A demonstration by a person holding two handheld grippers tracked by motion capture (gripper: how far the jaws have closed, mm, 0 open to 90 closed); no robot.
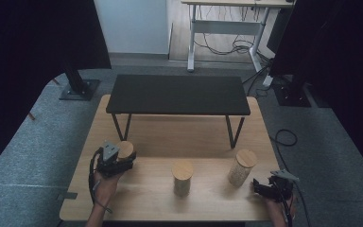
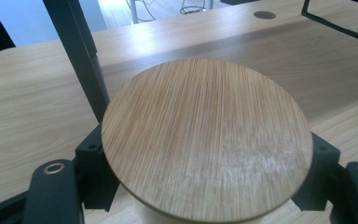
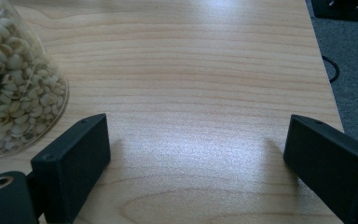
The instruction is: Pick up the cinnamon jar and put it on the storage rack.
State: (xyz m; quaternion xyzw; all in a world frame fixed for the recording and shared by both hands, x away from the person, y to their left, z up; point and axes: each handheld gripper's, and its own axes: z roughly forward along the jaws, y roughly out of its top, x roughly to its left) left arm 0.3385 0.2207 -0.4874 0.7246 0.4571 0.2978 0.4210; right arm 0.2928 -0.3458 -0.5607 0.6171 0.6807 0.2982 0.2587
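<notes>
Three lidded jars stood on the table [image 1: 137,198], and the left gripper [image 1: 116,161] clamped the jar [image 2: 207,140] at nine o'clock, best lifted straight up, while the right gripper [image 1: 272,189] rested at four o'clock, jaws wide apart.

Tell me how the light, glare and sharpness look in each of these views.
High view: dim and soft, dark curtains either side, the jars throwing faint shadows on the table. Left gripper view: sharp on the bamboo lid, with a pale sheen at its lower right and the shelf's shadow banding the table behind. Right gripper view: bright glare along the wood at top, softer sheen between the open jaws; the jar of grains is crisp.
</notes>
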